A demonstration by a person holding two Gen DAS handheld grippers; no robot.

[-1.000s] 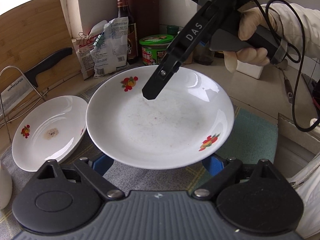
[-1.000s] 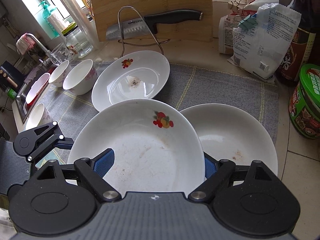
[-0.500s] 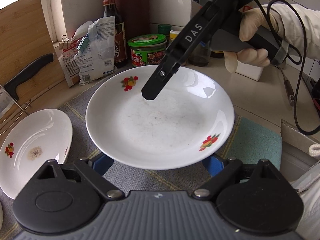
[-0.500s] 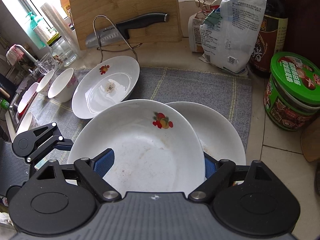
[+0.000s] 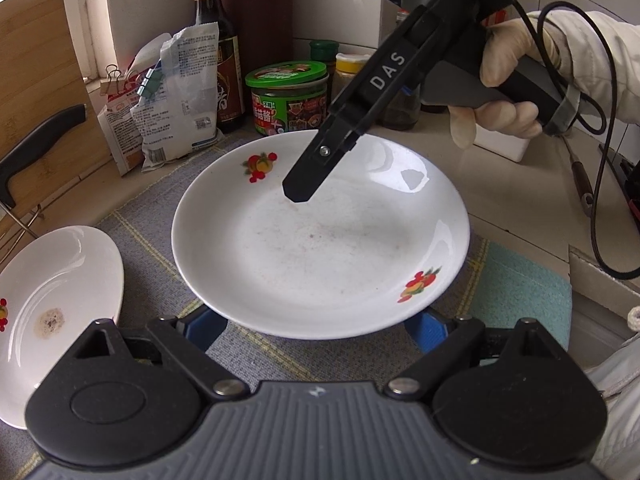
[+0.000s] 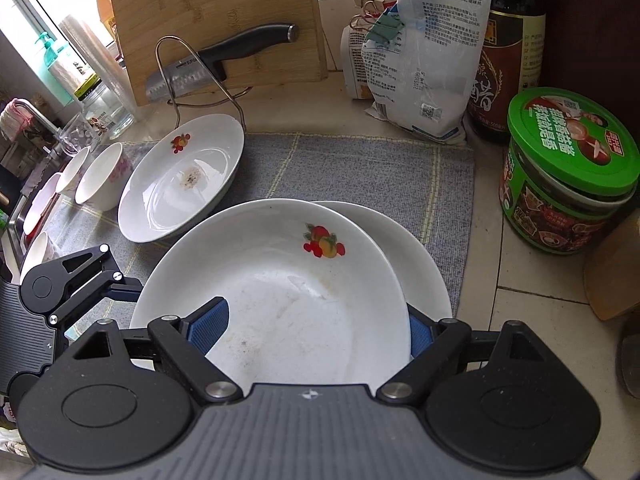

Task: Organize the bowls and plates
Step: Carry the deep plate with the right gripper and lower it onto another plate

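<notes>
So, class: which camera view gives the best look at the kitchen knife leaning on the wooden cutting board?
The right wrist view: the knife shows whole there, black handle and steel blade, resting in a wire stand against the cutting board. The left wrist view catches only the black handle at its left edge; the blade is out of frame.

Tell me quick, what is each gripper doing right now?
Left gripper: closed on the plate, gripping its near edge.
Right gripper: closed on the same plate, one finger inside it.
</notes>
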